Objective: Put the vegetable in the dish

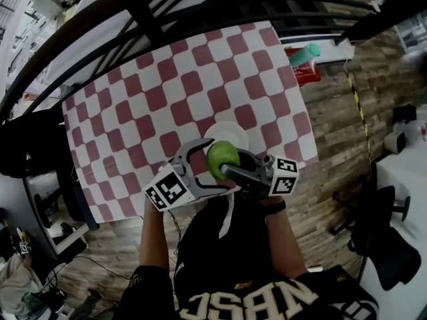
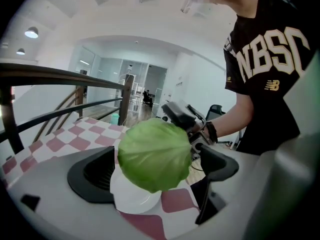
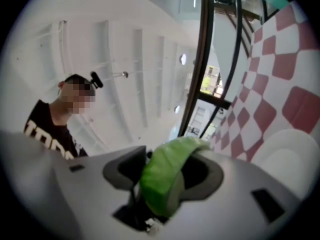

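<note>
A round green cabbage [image 1: 222, 160] hangs just above the near edge of a white dish [image 1: 230, 133] on the red-and-white checked table [image 1: 167, 92]. My right gripper [image 1: 228, 170] comes in from the right and is shut on it; in the right gripper view the green leaf [image 3: 167, 176] fills the gap between its jaws. My left gripper [image 1: 219, 164] reaches in from the left with its jaws spread wide on either side of the cabbage [image 2: 155, 154], the pads standing off it. The dish [image 2: 132, 199] lies under the cabbage in the left gripper view.
A black railing [image 1: 153, 19] runs along the table's far side. A red box with a teal bottle [image 1: 303, 59] stands past the far right corner. An office chair [image 1: 383, 229] is on the wooden floor at right. The person's torso is close to the near table edge.
</note>
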{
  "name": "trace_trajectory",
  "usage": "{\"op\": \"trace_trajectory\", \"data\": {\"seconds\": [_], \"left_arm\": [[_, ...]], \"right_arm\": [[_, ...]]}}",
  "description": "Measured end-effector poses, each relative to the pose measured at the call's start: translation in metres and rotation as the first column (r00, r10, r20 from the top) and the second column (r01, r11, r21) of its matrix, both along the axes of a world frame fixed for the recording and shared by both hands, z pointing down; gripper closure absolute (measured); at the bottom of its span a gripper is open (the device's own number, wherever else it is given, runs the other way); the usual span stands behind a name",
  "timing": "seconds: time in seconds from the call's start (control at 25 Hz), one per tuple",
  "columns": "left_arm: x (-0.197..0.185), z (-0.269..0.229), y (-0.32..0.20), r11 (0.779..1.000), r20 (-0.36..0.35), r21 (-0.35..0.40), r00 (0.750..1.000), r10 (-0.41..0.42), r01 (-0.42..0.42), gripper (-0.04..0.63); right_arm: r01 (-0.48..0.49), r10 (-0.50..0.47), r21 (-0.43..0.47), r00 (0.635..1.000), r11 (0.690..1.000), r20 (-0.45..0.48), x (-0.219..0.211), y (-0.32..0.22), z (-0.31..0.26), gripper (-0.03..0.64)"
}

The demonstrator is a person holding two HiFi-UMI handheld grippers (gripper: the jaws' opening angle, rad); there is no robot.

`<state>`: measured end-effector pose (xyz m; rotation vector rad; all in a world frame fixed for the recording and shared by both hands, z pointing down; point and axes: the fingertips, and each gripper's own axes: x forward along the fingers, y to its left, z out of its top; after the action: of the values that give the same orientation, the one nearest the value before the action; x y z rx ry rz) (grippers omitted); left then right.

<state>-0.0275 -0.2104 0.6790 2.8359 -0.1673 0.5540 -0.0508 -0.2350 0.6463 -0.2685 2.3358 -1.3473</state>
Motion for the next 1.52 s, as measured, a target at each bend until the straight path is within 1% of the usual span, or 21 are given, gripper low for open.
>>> {"op": "trace_trajectory", "data": {"seconds": [0.08, 0.16, 0.24, 0.32, 0.4, 0.48, 0.56, 0.64, 0.72, 0.76, 0.84, 0.92, 0.96, 1.04, 1.08, 1.16, 1.28, 1.32, 1.36, 1.44, 1.52], "left_arm": [[0.002, -0.004, -0.002, 1.000, -0.011, 0.016, 1.000, 0.002, -0.001, 0.060], [0.003, -0.006, -0.005, 1.000, -0.017, 0.007, 1.000, -0.013, 0.013, 0.073], [0.003, -0.001, -0.006, 0.999, 0.002, -0.021, 1.000, -0.028, 0.028, 0.080], [0.002, 0.008, -0.007, 0.998, 0.031, -0.044, 0.998, -0.046, 0.047, 0.083], [0.003, 0.018, -0.008, 0.997, 0.069, -0.048, 0.996, -0.053, 0.056, 0.084], [0.008, 0.029, -0.006, 0.998, 0.111, -0.048, 0.993, -0.035, 0.040, 0.084], [0.016, 0.039, -0.001, 0.999, 0.149, -0.052, 0.989, -0.004, 0.011, 0.084], [0.022, 0.050, 0.003, 0.998, 0.182, -0.062, 0.983, 0.020, -0.009, 0.084], [0.024, 0.059, 0.002, 0.997, 0.208, -0.074, 0.978, 0.019, -0.003, 0.084], [0.023, 0.064, 0.000, 0.997, 0.226, -0.077, 0.974, 0.009, 0.008, 0.084], [0.017, 0.076, -0.009, 0.996, 0.282, -0.071, 0.959, -0.022, 0.044, 0.084], [0.013, 0.089, -0.017, 0.995, 0.338, -0.064, 0.940, -0.054, 0.080, 0.084], [0.013, 0.095, -0.020, 0.993, 0.359, -0.066, 0.931, -0.064, 0.094, 0.084], [0.015, 0.108, -0.022, 0.992, 0.405, -0.068, 0.911, -0.072, 0.109, 0.084], [0.017, 0.115, -0.022, 0.992, 0.435, -0.064, 0.898, -0.071, 0.110, 0.084], [0.020, 0.128, -0.023, 0.993, 0.502, -0.050, 0.862, -0.066, 0.105, 0.084], [0.022, 0.144, -0.026, 0.994, 0.585, -0.037, 0.808, -0.061, 0.102, 0.084], [0.022, 0.148, -0.027, 0.994, 0.603, -0.037, 0.796, -0.063, 0.106, 0.084], [0.022, 0.150, -0.028, 0.993, 0.615, -0.038, 0.786, -0.063, 0.109, 0.084], [0.023, 0.154, -0.029, 0.995, 0.633, -0.040, 0.773, -0.049, 0.096, 0.084], [0.023, 0.158, -0.029, 0.997, 0.648, -0.038, 0.761, -0.031, 0.072, 0.084]], "right_arm": [[0.022, -0.023, 0.021, 0.998, 1.000, 0.064, -0.004, 0.004, -0.008, 0.396], [0.029, -0.030, 0.020, 0.995, 0.999, 0.094, -0.007, 0.005, -0.010, 0.396], [0.029, -0.029, -0.001, 0.995, 1.000, 0.094, -0.007, 0.003, -0.005, 0.396], [0.049, -0.047, -0.028, 0.996, 0.998, 0.070, -0.008, 0.003, 0.003, 0.396], [0.096, -0.095, -0.049, 0.995, 0.994, 0.013, -0.008, 0.004, 0.014, 0.394], [0.154, -0.156, -0.033, 0.984, 0.988, -0.084, -0.007, 0.010, 0.026, 0.379], [0.210, -0.206, -0.002, 0.960, 0.978, -0.189, -0.001, 0.020, 0.037, 0.359], [0.254, -0.242, 0.005, 0.929, 0.967, -0.279, 0.007, 0.028, 0.050, 0.345], [0.259, -0.240, 0.005, 0.900, 0.966, -0.363, 0.020, 0.031, 0.063, 0.342], [0.239, -0.217, 0.006, 0.892, 0.971, -0.397, 0.029, 0.029, 0.068, 0.342], [0.152, -0.134, 0.008, 0.896, 0.988, -0.423, 0.053, 0.016, 0.071, 0.344], [0.029, -0.022, 0.012, 0.914, 0.999, -0.404, 0.080, -0.003, 0.069, 0.344], [-0.037, 0.041, 0.017, 0.919, 0.999, -0.392, 0.092, -0.013, 0.066, 0.344], [-0.159, 0.158, 0.026, 0.918, 0.987, -0.364, 0.113, -0.030, 0.062, 0.344], [-0.203, 0.200, 0.027, 0.917, 0.979, -0.345, 0.119, -0.036, 0.060, 0.344], [-0.271, 0.262, 0.018, 0.907, 0.962, -0.329, 0.127, -0.045, 0.059, 0.344], [-0.386, 0.360, 0.016, 0.845, 0.923, -0.395, 0.141, -0.059, 0.068, 0.344], [-0.407, 0.378, 0.017, 0.833, 0.913, -0.404, 0.144, -0.061, 0.069, 0.344], [-0.416, 0.386, 0.013, 0.832, 0.909, -0.397, 0.145, -0.062, 0.069, 0.344], [-0.411, 0.385, 0.006, 0.848, 0.912, -0.364, 0.144, -0.062, 0.064, 0.344], [-0.391, 0.371, 0.015, 0.858, 0.920, -0.355, 0.139, -0.063, 0.060, 0.344]]}}
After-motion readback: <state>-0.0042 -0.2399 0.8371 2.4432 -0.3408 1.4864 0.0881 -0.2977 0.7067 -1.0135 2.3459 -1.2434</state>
